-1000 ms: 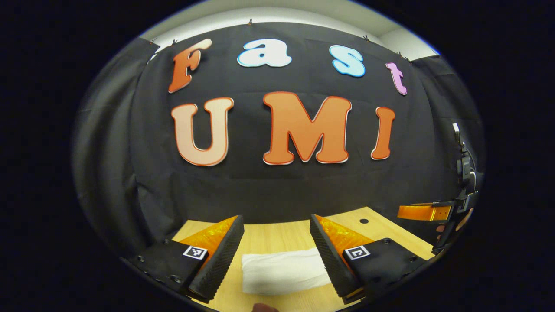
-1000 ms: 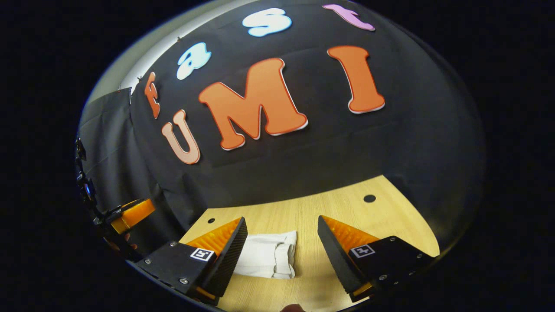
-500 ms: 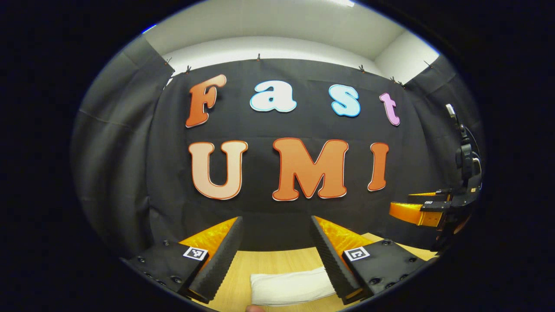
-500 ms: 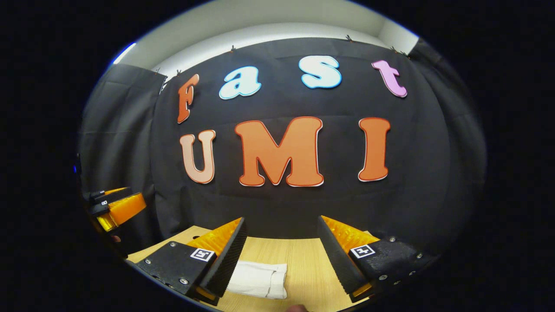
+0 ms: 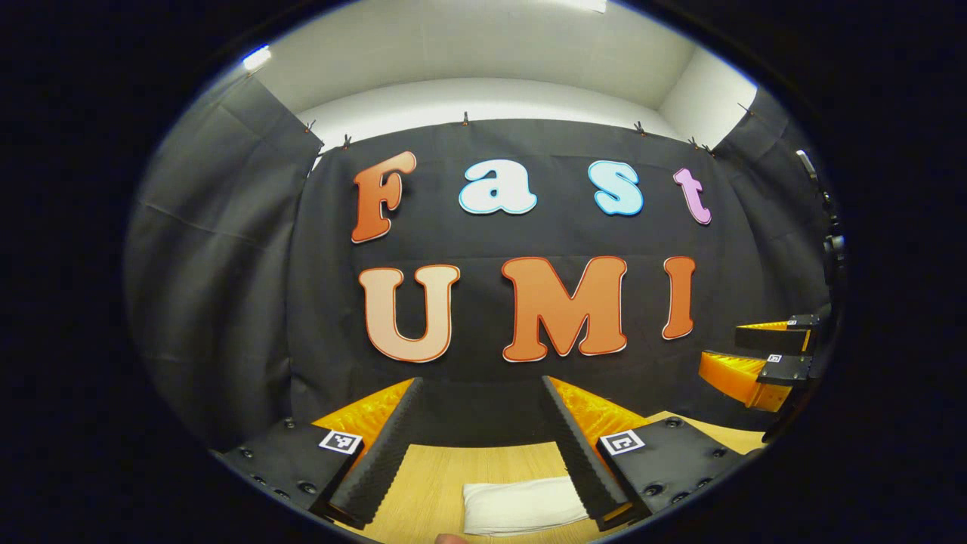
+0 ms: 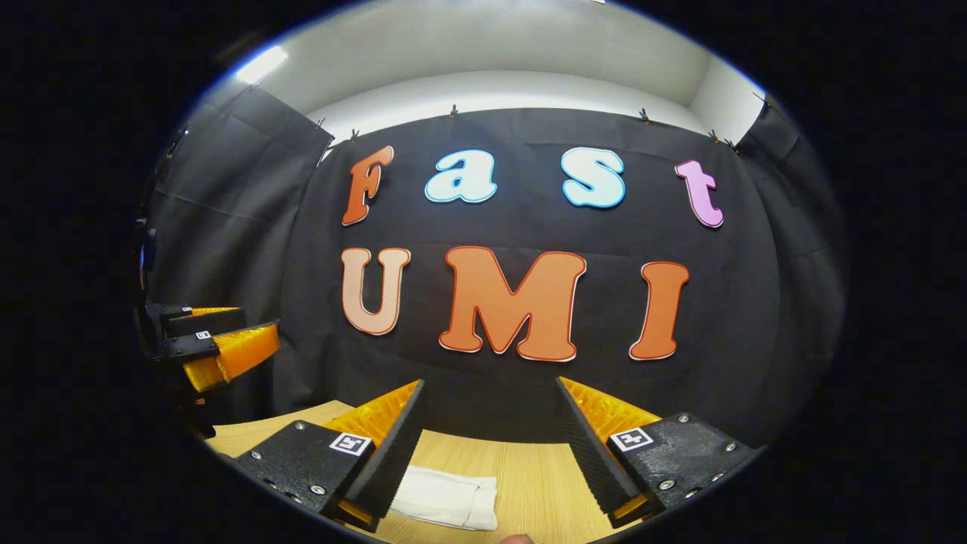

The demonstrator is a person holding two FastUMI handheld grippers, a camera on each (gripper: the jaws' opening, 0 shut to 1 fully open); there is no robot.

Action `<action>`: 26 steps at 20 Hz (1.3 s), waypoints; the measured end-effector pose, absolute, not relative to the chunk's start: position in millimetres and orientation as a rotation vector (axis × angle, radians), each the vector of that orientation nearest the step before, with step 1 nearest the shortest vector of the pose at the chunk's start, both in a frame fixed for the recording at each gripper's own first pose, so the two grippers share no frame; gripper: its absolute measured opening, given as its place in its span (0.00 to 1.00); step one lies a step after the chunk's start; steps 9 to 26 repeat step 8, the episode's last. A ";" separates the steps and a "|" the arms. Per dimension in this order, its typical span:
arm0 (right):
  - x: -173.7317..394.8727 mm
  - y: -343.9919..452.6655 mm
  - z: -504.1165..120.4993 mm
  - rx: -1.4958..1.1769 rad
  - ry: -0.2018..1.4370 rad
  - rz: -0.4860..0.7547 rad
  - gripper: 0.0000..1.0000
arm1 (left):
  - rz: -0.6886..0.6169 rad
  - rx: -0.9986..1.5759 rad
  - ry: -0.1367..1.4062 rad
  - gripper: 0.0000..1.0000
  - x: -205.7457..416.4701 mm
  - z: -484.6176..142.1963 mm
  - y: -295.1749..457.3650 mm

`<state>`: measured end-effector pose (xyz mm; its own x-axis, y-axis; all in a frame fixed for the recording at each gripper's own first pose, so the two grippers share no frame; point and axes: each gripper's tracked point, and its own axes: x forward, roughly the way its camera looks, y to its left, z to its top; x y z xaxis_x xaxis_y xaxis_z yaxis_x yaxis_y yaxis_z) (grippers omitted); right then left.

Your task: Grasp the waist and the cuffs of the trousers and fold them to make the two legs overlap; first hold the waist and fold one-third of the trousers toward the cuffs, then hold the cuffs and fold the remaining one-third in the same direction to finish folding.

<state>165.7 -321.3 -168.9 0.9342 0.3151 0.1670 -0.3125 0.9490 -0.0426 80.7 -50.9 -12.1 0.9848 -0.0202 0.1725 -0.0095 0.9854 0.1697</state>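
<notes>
The trousers (image 5: 523,506) lie in a compact folded bundle on the counter (image 6: 536,483); both tongs (image 5: 478,446) (image 6: 487,446) hover above them, released and empty. Folding looks finished; only withdrawal remains.

From my seat I log the surroundings. A light wooden worktop (image 5: 438,483) runs along the bottom of the left gripper view, its grain running away from the camera; it also shows in the right gripper view (image 6: 529,483). Its far edge meets a black cloth wall (image 5: 227,302) that hangs in soft vertical folds, a separate panel on each side. Small clips (image 5: 465,119) pin the cloth's top edge. Above the cloth I see a pale wall (image 5: 483,94) and a white ceiling (image 6: 483,45). A bright ceiling light (image 6: 261,64) glows at upper left in the right gripper view.
</notes>
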 end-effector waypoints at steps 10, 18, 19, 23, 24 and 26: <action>161.4 -333.8 -186.8 0.003 -0.117 0.264 1.00 | -0.007 0.185 -0.199 0.96 58.3 -10.1 -47.0; 161.4 -333.8 -186.8 0.003 -0.117 0.264 1.00 | -0.007 0.185 -0.199 0.96 58.3 -10.1 -47.0; 161.4 -333.8 -186.8 0.003 -0.117 0.264 1.00 | -0.007 0.185 -0.199 0.96 58.3 -10.1 -47.0; 161.4 -333.8 -186.8 0.003 -0.117 0.264 1.00 | -0.007 0.185 -0.199 0.96 58.3 -10.1 -47.0; 161.4 -333.8 -186.8 0.003 -0.117 0.264 1.00 | -0.007 0.185 -0.199 0.96 58.3 -10.1 -47.0; 161.4 -333.8 -186.8 0.003 -0.117 0.264 1.00 | -0.007 0.185 -0.199 0.96 58.3 -10.1 -47.0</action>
